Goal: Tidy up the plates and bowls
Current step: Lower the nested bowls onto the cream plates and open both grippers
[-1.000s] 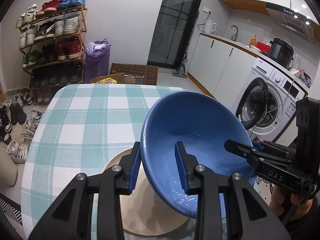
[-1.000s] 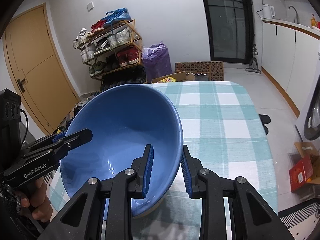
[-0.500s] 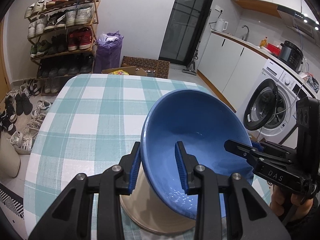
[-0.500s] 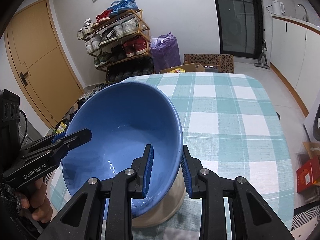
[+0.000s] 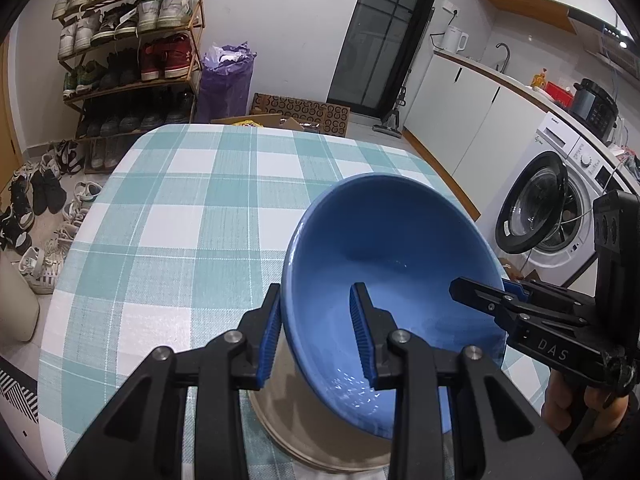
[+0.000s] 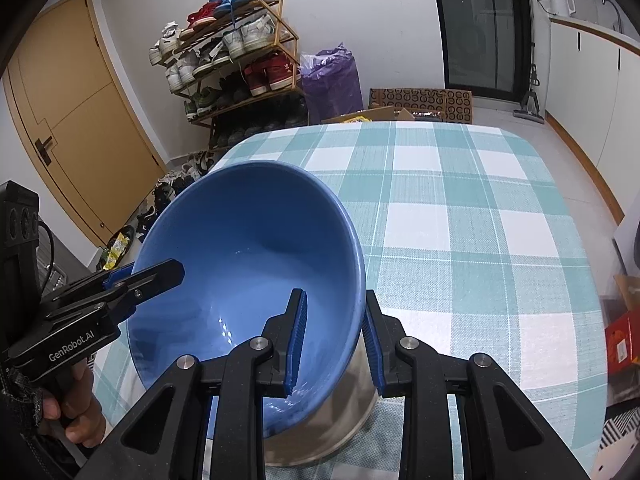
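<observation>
One glossy blue bowl (image 5: 384, 264) is held tilted, its opening turned up and toward the near side, above one beige dish (image 5: 320, 436) on the checked tablecloth (image 5: 180, 220) at the table's near edge. Its rim is pinched on the left by the left gripper (image 5: 316, 336) and on the right by the right gripper (image 6: 334, 338), one pad inside and one outside.

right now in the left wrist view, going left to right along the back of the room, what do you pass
shoe rack → purple bag → dark glass door → white kettle → sink tap → black cooker
</observation>
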Action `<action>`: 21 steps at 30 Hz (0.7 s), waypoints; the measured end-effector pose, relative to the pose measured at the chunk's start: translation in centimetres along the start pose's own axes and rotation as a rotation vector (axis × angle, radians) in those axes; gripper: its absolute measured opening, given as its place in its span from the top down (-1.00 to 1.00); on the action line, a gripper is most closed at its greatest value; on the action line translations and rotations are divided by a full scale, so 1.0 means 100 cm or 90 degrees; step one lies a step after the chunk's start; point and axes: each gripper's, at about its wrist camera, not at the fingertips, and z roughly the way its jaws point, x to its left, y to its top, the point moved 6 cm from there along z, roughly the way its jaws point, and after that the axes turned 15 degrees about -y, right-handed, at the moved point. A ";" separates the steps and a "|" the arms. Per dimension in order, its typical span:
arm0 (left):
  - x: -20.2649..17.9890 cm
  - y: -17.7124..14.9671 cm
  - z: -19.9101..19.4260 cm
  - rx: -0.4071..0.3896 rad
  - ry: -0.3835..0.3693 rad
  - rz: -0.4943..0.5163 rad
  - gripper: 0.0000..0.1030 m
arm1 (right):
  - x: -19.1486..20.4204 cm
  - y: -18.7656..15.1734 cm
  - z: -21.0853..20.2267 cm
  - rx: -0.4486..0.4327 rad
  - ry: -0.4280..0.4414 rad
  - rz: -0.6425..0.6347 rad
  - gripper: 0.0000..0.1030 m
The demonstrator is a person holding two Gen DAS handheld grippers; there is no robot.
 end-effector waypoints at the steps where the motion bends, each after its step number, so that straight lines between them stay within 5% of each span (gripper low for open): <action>1: 0.001 0.000 0.000 -0.001 -0.001 0.000 0.38 | 0.000 0.000 0.002 0.001 0.000 -0.001 0.46; 21: 0.015 -0.002 0.008 0.008 0.002 -0.010 0.38 | 0.009 0.006 0.011 0.001 0.000 -0.010 0.46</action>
